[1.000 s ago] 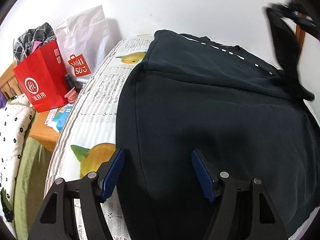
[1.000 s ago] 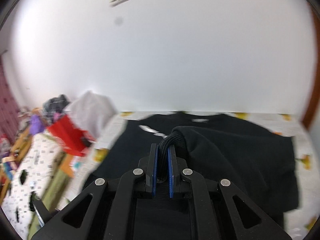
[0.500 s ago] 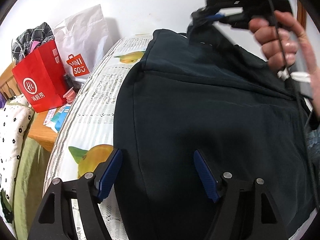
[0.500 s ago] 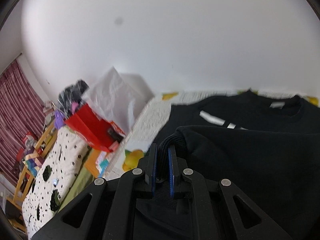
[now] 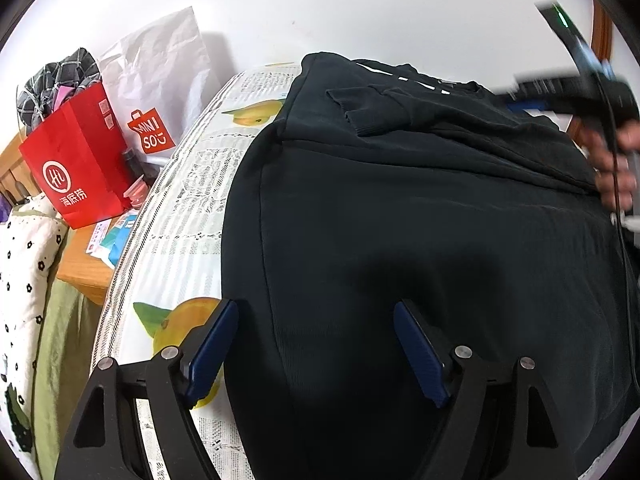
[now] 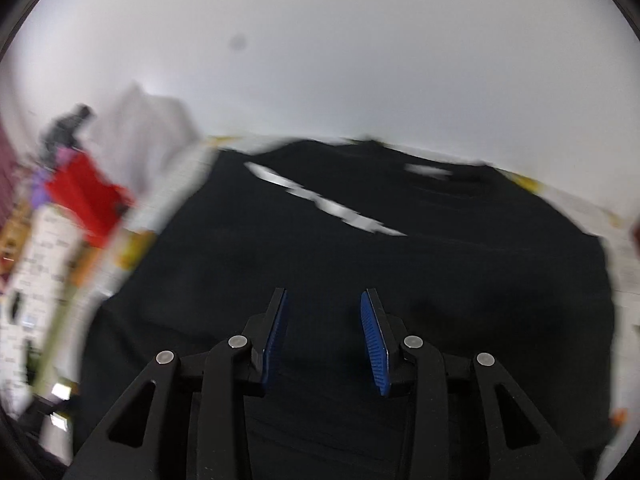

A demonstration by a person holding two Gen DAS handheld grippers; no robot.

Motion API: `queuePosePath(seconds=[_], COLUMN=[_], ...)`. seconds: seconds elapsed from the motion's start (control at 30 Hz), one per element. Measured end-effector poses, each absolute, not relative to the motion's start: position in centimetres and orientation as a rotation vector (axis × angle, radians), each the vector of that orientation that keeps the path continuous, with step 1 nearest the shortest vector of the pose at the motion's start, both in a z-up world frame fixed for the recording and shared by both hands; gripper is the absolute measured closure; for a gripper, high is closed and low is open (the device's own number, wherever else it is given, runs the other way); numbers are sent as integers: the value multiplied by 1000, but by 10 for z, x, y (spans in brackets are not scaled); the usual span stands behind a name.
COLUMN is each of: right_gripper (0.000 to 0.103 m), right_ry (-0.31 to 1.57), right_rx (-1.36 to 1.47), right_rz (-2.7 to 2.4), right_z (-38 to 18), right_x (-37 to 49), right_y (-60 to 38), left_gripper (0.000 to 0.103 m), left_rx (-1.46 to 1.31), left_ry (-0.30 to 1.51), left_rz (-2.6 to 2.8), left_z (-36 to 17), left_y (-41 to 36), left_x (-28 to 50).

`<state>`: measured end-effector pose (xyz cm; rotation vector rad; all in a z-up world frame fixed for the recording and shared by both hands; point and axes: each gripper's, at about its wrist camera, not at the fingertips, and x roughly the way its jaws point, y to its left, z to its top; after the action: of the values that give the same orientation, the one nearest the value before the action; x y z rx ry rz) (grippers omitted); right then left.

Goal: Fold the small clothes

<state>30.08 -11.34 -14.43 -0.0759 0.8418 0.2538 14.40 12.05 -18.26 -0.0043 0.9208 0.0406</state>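
A black sweatshirt (image 5: pixel 400 216) lies spread on a fruit-printed bedsheet (image 5: pixel 188 208), one sleeve with its ribbed cuff (image 5: pixel 360 116) folded across the chest. My left gripper (image 5: pixel 316 320) hovers over the near left hem, jaws still opening, nothing pinched. In the blurred right wrist view the sweatshirt (image 6: pixel 360 248) shows white lettering (image 6: pixel 320 200). My right gripper (image 6: pixel 324 304) is above it, jaws opening, with nothing between the pads. The right gripper (image 5: pixel 516 102) and the hand holding it show blurred at the right of the left wrist view.
A red paper bag (image 5: pixel 76 160) and a white MINISO bag (image 5: pixel 156 80) stand on a wooden stand (image 5: pixel 84 268) left of the bed. A spotted quilt (image 5: pixel 20 280) lies at the far left. A white wall backs the bed.
The right gripper let go of the sleeve cuff, which now lies flat across the chest, and sank toward the garment while drawing back to the right. The left gripper stayed put and widened slightly.
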Motion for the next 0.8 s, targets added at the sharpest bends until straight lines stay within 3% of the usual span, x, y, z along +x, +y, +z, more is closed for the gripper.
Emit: queuePosePath(seconds=[0.17, 0.43, 0.67, 0.8], right_gripper=[66, 65, 53, 53], right_ry=[928, 849, 806, 831], right_rx=[-139, -62, -30, 4], right_rz=[179, 200, 53, -43], right_z=[-193, -173, -157, -165], right_x=[301, 261, 183, 137], right_y=[-144, -173, -248, -296], left_gripper=[25, 25, 26, 35], left_rx=[-8, -32, -112, -110], left_ry=[934, 946, 957, 952], left_rz=[49, 70, 70, 74], left_z=[-181, -177, -176, -176], left_y=[120, 126, 146, 149], left_x=[145, 134, 114, 98])
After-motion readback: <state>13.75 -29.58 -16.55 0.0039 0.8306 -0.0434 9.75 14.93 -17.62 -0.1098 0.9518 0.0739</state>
